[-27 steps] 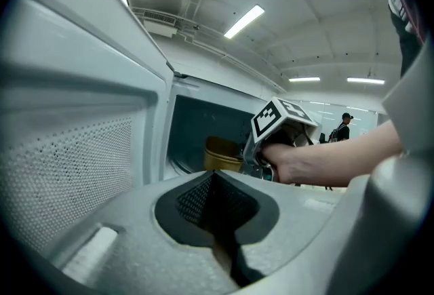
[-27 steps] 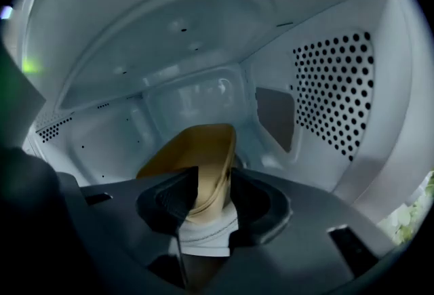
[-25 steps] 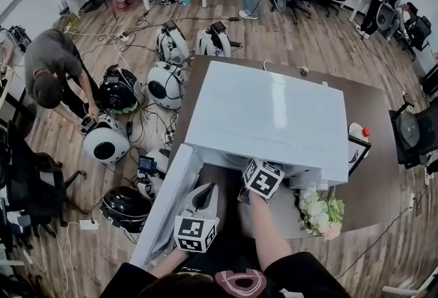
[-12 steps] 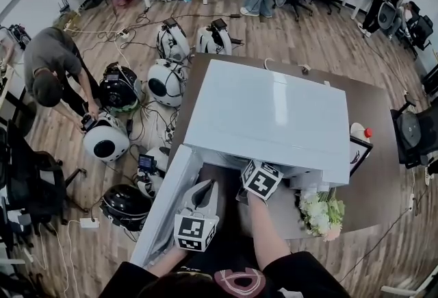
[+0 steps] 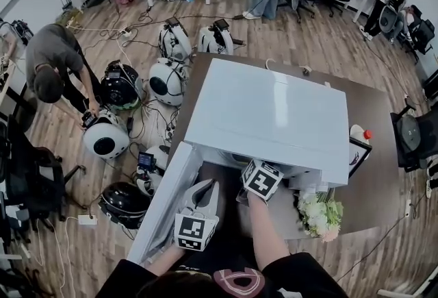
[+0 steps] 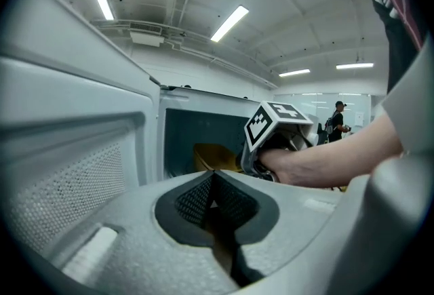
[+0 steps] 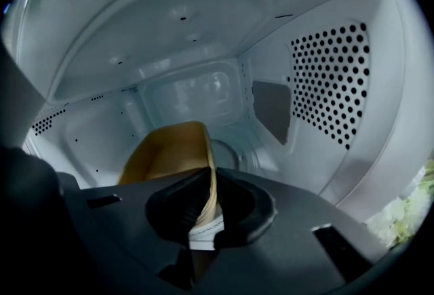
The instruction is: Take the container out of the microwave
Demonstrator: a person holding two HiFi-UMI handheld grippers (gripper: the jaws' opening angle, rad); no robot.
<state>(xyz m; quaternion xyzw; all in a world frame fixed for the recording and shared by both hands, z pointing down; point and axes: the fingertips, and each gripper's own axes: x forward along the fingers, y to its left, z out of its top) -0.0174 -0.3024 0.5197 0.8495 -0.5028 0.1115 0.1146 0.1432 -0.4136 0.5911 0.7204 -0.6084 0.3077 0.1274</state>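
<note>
The white microwave (image 5: 274,112) stands on a brown table, its door (image 5: 164,204) swung open to the left. Inside it sits a tan container (image 7: 169,151), also seen through the opening from the left gripper view as a tan container (image 6: 213,154). My right gripper (image 7: 205,186) reaches into the cavity. Its jaws have just been closing, and they now pinch the container's right wall between the pads. In the head view only that gripper's marker cube (image 5: 262,179) shows. My left gripper (image 5: 205,187) hovers beside the open door, shut with nothing in it.
A bunch of white flowers (image 5: 320,211) lies right of the microwave's mouth, with a framed screen (image 5: 357,153) and a red-capped white thing (image 5: 359,132) behind it. On the floor to the left are round white machines (image 5: 106,142), cables and a bending person (image 5: 51,64).
Both hands stay where they were. The left gripper has rolled slightly by the door. A person at the far back has shifted a little.
</note>
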